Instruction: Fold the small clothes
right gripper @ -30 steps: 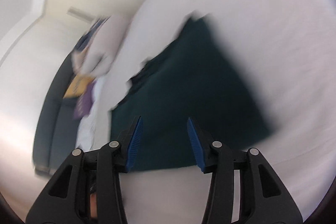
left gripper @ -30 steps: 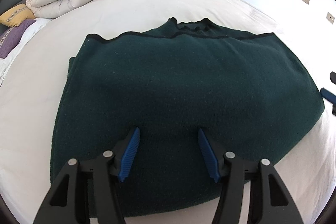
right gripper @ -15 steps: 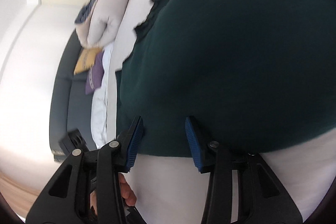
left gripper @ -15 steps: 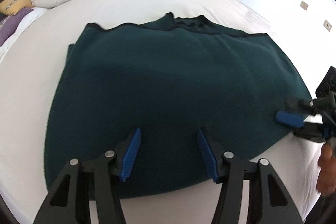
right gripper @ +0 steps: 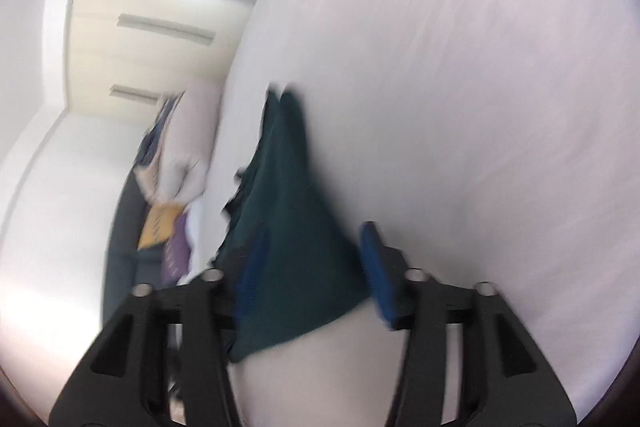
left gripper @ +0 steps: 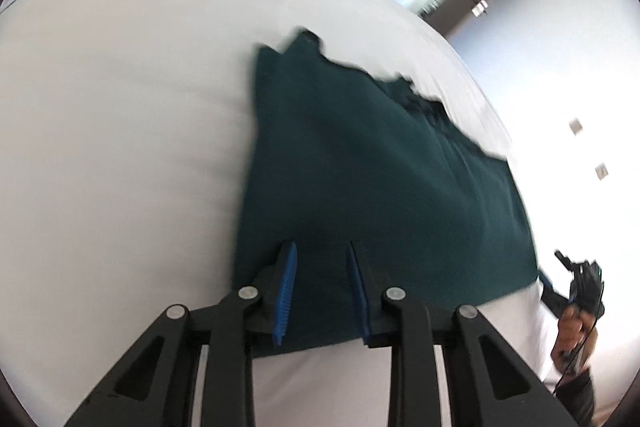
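I'm working over a wide white bed (left gripper: 120, 107) in a pale bedroom, wardrobe doors (right gripper: 132, 27) showing blurred behind. No containers are showing here, just bedding: a rolled duvet (right gripper: 184, 155) and a yellow cushion (right gripper: 160, 223) are sitting at the far end. The dark green garment (left gripper: 380, 187) is lying flat on the sheet, its far edge ragged and dark-trimmed. My left gripper (left gripper: 320, 291) is closing, blue pads straddling the near hem, a gap between them. My right gripper (right gripper: 316, 267) is opening around the garment's corner (right gripper: 288, 287), pads not pressing. Motion blur is smearing the right view. My right hand (left gripper: 576, 327) is partly cut off at the frame's edge.
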A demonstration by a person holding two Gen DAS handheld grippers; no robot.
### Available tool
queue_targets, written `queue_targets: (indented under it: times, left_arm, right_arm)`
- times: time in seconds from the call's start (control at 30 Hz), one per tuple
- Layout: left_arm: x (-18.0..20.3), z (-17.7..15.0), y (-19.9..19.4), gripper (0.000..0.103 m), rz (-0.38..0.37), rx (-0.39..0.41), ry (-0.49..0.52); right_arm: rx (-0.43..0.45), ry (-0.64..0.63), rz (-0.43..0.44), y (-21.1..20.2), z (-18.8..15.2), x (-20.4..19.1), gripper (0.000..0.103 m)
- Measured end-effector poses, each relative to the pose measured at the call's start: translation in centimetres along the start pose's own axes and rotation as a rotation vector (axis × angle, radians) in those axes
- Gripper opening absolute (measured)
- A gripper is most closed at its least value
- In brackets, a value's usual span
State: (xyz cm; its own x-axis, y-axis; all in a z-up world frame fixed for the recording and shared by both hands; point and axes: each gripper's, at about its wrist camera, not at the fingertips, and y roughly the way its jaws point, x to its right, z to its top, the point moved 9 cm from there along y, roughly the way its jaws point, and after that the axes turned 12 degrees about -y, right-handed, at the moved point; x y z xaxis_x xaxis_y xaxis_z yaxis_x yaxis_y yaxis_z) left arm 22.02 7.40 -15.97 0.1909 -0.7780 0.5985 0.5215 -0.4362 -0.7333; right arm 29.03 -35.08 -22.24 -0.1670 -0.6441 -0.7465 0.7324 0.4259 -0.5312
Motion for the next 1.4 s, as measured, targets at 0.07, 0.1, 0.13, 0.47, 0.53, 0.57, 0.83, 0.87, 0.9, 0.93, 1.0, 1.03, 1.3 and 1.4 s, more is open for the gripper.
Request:
queue_targets:
  times: [0.07,0.1,0.13,0.47,0.53,0.57,0.83,0.87,0.9,0.93,1.0,1.03,1.3,1.4]
  left_arm:
    - [0.4,1.4,-1.0,0.045,0.000,0.039,-0.016]
    - [1.0,2.3,-1.2,0.048,0.001,0.058,-0.004]
    - [2.3,3.2,-1.2,0.051,-0.009,0.075,0.019]
    - [8.9,10.8,6.8,0.068,0.069,0.084,0.192]
    - [6.2,10.8,8.0,0.068,0.105,0.044,0.121]
    - [5.0,10.5,8.0,0.065,0.106,0.033,0.089]
    - [0.5,6.7,0.2,0.077,-0.017,0.140,-0.033]
    - [0.2,6.1,-0.4,0.077,-0.021,0.136,-0.042]
    - [-0.3,5.4,-0.7,0.078,-0.013,0.126,-0.051]
    - [-0.7,4.7,-0.9,0.078,-0.012,0.114,-0.050]
    - [-1.2,3.7,-0.9,0.077,0.000,0.095,-0.031]
    - [-1.4,3.1,-0.6,0.074,0.007,0.079,-0.027]
    - [-1.4,0.8,0.7,0.021,0.031,0.030,0.020]
    - [-1.7,0.7,0.4,0.014,0.024,0.045,0.002]
  right_arm:
    - [0.035,0.001,0.028,-0.4,1.0,-1.0,0.057]
    - [0.036,-0.009,0.048,0.1,1.4,-2.1,0.057]
    - [0.029,-0.031,0.059,1.0,1.7,-3.5,0.057]
    - [-0.170,-0.309,-0.011,15.6,3.7,-13.4,0.059]
    - [-0.192,-0.289,-0.091,17.0,4.3,-11.7,0.059]
    - [-0.186,-0.275,-0.120,16.4,4.8,-10.9,0.059]
    - [-0.024,-0.326,-0.155,4.2,5.6,-6.0,0.059]
    - [-0.031,-0.337,-0.179,3.3,4.9,-5.2,0.060]
    - [-0.041,-0.342,-0.186,2.3,4.6,-4.6,0.060]
    - [-0.056,-0.351,-0.197,1.8,3.9,-4.0,0.060]
    - [-0.100,-0.388,-0.237,-0.4,2.4,-2.1,0.059]
    - [-0.124,-0.409,-0.252,-0.2,1.3,-1.7,0.058]
    - [-0.198,-0.505,-0.310,0.1,-2.1,-0.7,0.019]
    - [-0.182,-0.525,-0.324,-0.9,-1.9,-1.0,0.011]
